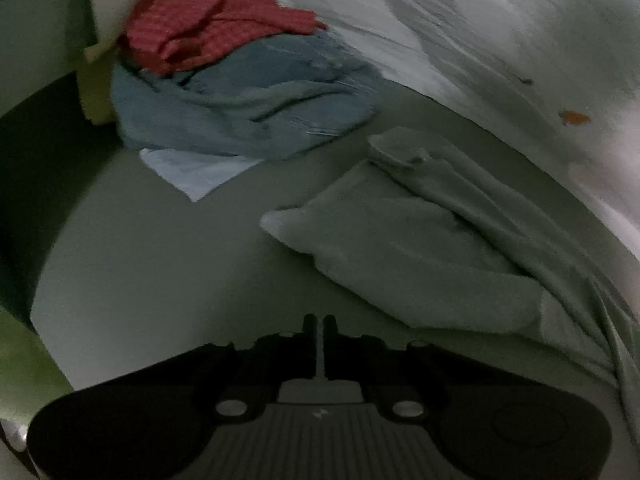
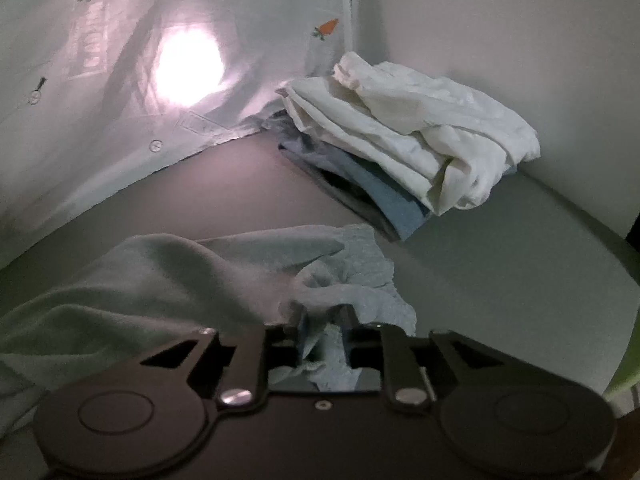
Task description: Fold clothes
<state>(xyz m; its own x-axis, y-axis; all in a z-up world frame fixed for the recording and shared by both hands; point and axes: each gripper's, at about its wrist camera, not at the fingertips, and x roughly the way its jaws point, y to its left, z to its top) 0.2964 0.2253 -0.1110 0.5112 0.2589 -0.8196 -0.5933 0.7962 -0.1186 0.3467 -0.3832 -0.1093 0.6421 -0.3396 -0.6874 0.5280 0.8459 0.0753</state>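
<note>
A pale green garment (image 1: 400, 248) lies partly folded on the grey surface (image 1: 180, 264), to the right of my left gripper (image 1: 320, 322). That gripper hovers over bare surface, its jaws only a narrow slit apart with nothing between them. In the right wrist view the same green garment (image 2: 160, 280) spreads to the left. Its crinkled bluish corner (image 2: 360, 268) bunches loosely between the fingers of my right gripper (image 2: 324, 314), whose jaws stand apart without pinching it.
A loose heap, red cloth (image 1: 208, 24) over blue cloth (image 1: 240, 108), sits at the far left with a white piece under it. A folded stack (image 2: 420, 132), white on blue, stands in the far corner. A carrot-print curtain (image 2: 120, 80) hangs behind.
</note>
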